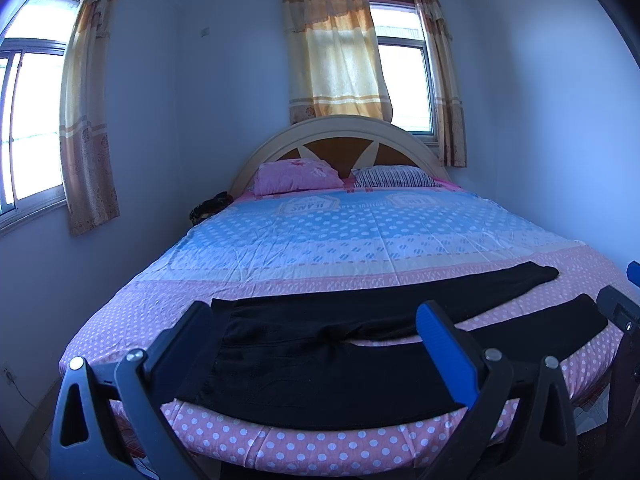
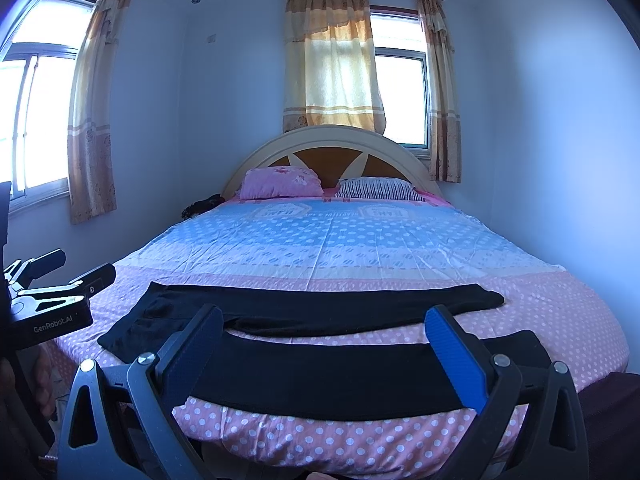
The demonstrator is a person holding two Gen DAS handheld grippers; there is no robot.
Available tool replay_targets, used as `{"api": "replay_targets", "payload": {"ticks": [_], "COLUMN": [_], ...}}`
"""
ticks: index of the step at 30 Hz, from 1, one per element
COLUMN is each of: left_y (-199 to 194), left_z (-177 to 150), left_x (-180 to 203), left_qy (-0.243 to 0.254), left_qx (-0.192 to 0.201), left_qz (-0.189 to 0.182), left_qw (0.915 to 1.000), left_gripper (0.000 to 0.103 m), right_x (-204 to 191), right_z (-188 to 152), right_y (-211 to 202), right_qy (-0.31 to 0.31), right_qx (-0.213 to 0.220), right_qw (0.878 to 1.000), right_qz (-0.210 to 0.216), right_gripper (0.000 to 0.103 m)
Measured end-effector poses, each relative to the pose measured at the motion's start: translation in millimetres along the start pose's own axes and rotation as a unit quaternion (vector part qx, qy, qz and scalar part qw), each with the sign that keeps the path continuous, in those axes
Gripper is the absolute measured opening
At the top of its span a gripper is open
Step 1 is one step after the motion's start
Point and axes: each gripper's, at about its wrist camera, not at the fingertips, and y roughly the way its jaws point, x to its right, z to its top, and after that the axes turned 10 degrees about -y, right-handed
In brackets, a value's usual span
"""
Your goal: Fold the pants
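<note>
Black pants (image 1: 340, 344) lie flat across the bed's (image 1: 320, 240) near edge; left gripper (image 1: 316, 320) and right gripper (image 2: 324, 324) hover just short, both spread wide, empty.

"GenRobot.AI" on left gripper (image 2: 60, 280) body; bedsheet (image 2: 360, 240) lettering unreadable.

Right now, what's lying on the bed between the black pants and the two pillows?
Nothing: between the black pants and the pink pillow and striped pillow, only the dotted bedsheet shows, bare in both wrist views.
</note>
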Motion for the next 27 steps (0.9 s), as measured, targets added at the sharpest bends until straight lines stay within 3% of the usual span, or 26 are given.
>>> {"api": "replay_targets", "payload": {"ticks": [27], "left_y": [8.9], "left_z": [-9.4], "left_x": [2.5], "left_qy": [0.003], "left_qx": [-0.013], "left_qz": [0.002], "left_qw": [0.9999], "left_gripper": [0.103], "right_x": [-4.7], "right_z": [-8.4], "right_y": [12.7], "right_qy": [-0.007], "right_qx": [-0.013], "right_qw": [1.0], "right_qz": [0.018], "right_gripper": [0.101]}}
